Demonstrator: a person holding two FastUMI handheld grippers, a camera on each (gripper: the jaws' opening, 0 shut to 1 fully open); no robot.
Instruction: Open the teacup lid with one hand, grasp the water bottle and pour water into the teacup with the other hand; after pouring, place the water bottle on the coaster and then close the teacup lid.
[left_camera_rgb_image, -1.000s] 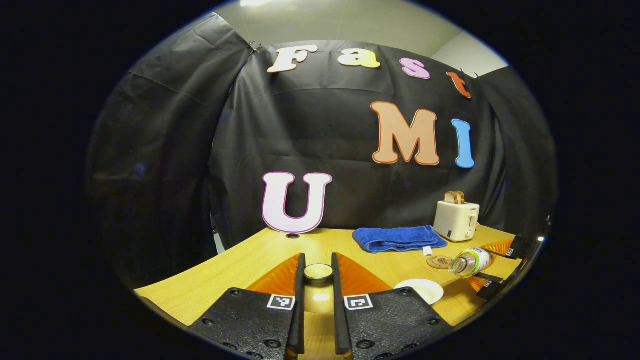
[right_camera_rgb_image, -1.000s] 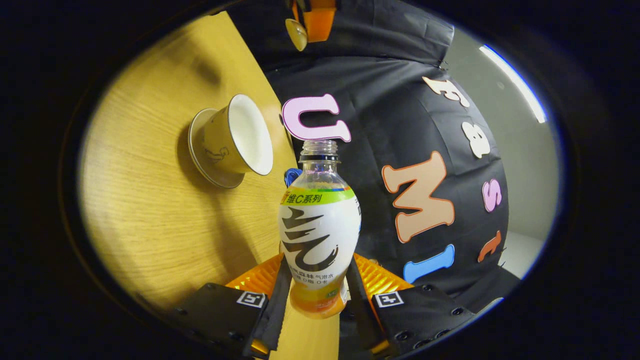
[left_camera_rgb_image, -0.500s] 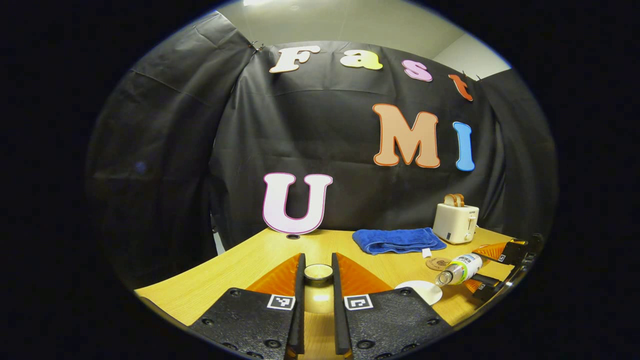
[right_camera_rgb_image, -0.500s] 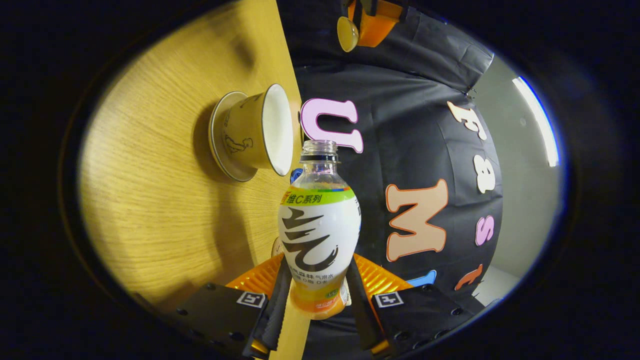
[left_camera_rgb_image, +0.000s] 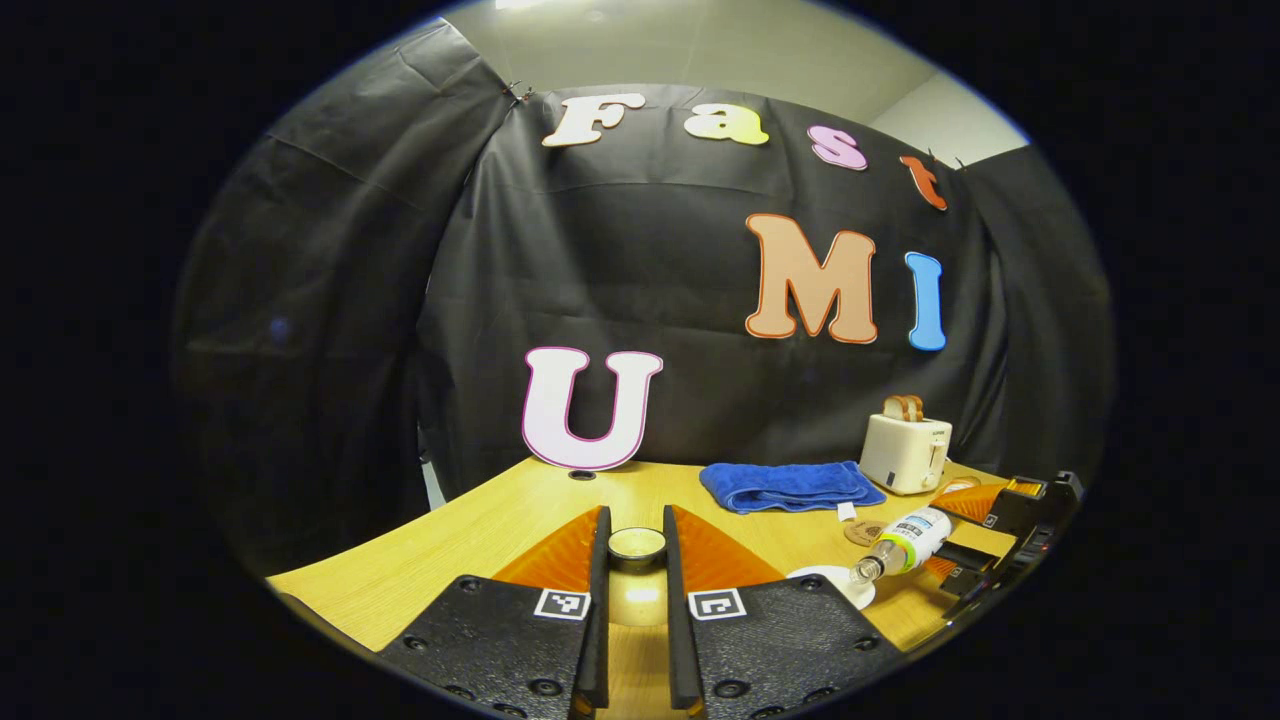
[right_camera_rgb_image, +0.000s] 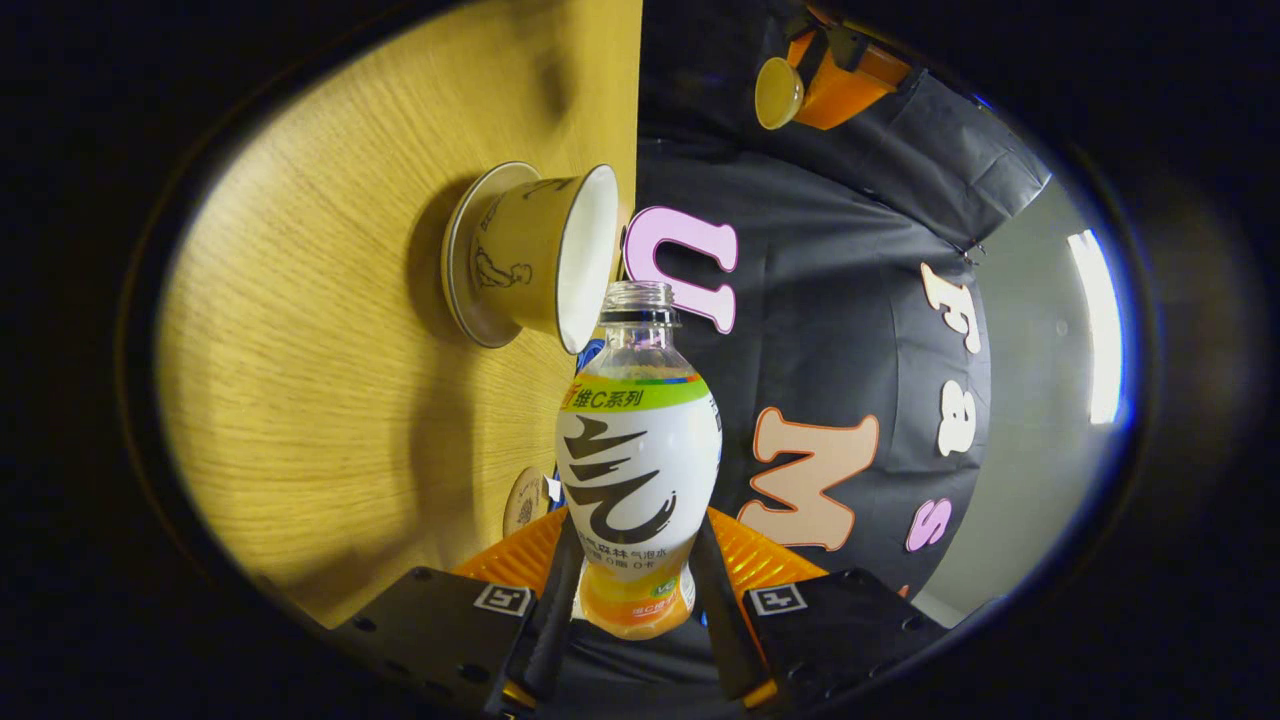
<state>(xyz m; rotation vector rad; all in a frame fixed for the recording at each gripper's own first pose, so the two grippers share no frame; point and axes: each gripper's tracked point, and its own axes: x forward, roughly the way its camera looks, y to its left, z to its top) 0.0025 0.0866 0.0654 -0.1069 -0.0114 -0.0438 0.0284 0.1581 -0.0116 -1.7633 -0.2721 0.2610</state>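
Bottle (right_camera_rgb_image: 638, 440) clamped in right gripper (right_camera_rgb_image: 630, 590), tipped sideways, uncapped mouth just beside open teacup (right_camera_rgb_image: 540, 255) rim on bench (right_camera_rgb_image: 330, 400). Lid (left_camera_rgb_image: 637, 543) pinched in left gripper (left_camera_rgb_image: 636, 560), raised above bench.

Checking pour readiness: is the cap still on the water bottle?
No: in the right gripper view the water bottle ends in a bare open neck, tipped toward the teacup.

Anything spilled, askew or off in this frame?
Nothing stands out. The water bottle is tipped in the right gripper, mouth at the teacup rim, as pouring needs. The left gripper holds the lid aside. No spill shows on the table.
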